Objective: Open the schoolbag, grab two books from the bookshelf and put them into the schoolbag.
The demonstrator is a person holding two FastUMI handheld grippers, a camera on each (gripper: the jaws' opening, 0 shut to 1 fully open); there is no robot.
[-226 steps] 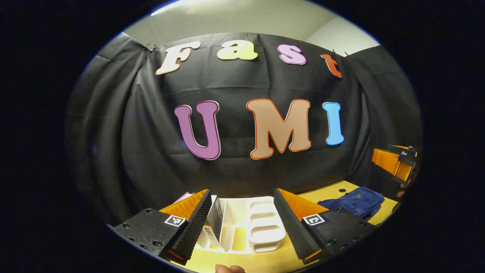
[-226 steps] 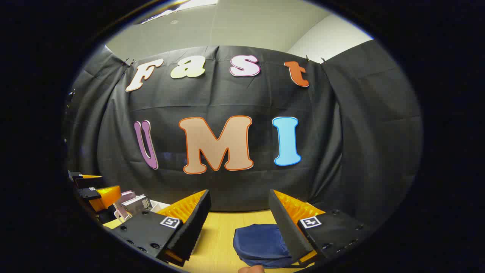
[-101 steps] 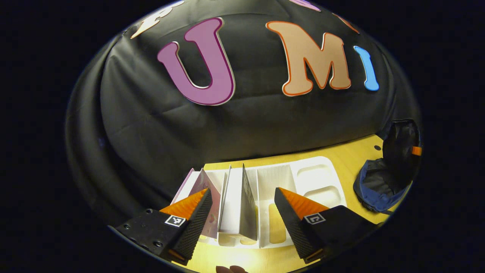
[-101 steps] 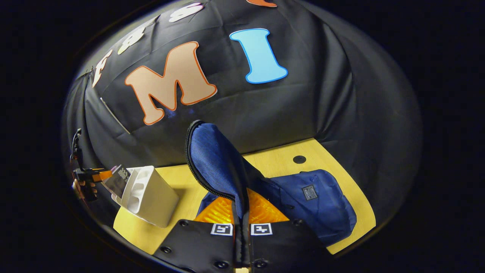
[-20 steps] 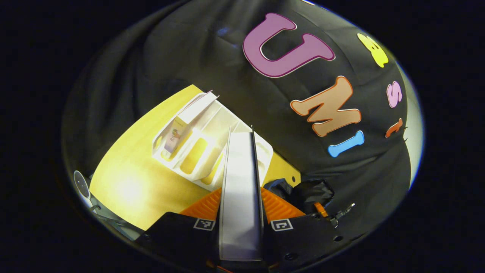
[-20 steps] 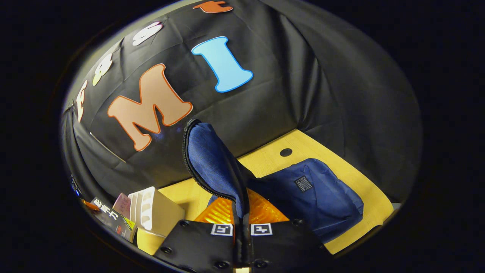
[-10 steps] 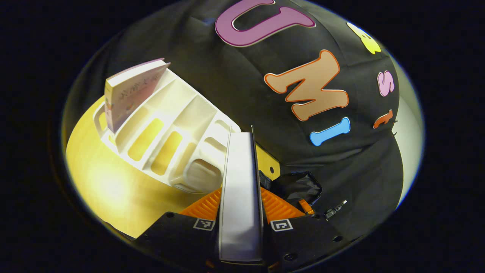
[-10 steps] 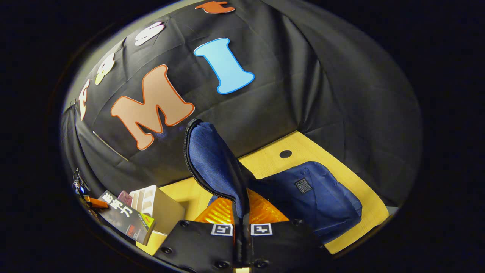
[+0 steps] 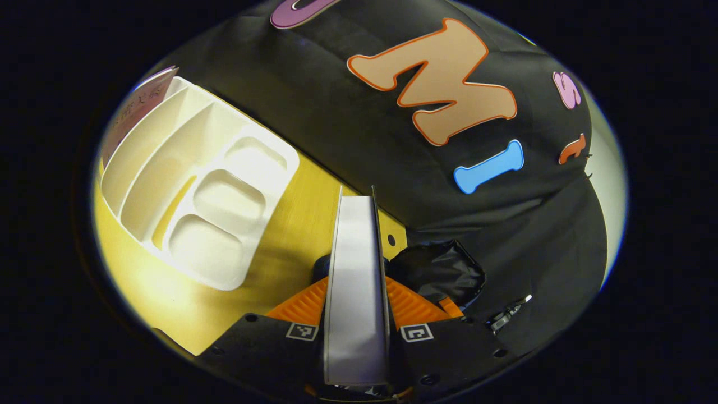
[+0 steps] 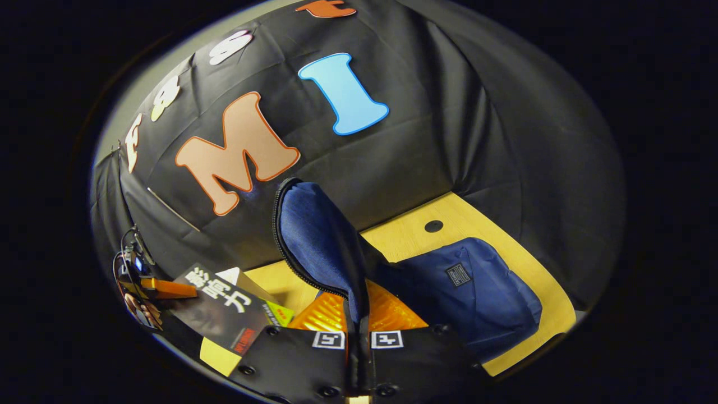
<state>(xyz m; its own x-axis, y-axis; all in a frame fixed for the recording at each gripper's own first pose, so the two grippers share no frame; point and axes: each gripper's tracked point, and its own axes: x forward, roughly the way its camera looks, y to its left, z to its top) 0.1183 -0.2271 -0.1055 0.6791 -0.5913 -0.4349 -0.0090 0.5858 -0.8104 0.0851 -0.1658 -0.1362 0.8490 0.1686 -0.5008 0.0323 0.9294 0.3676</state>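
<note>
In the left gripper view, a book is held edge-on between the fingers of the left gripper, which are pressed against its two covers; its pale page block runs straight ahead from the jaws. Ahead and to the left of this gripper, the white bookshelf is seen on the yellow table, with a second, pinkish book still standing in its far-left compartment. Just ahead and to the right of the held book, the dark open mouth of the schoolbag is seen, with part of the right gripper near it.

In the right gripper view, the right gripper is closed tight on the blue flap of the schoolbag, the fabric being pinched between both fingers and lifted upright so that its zip edge curves up ahead of the jaws. The body of the schoolbag lies on the table ahead and to the right of this gripper. To its left, the dark-covered book is seen close by, carried by the left gripper, with a hand behind it at the far left edge
</note>
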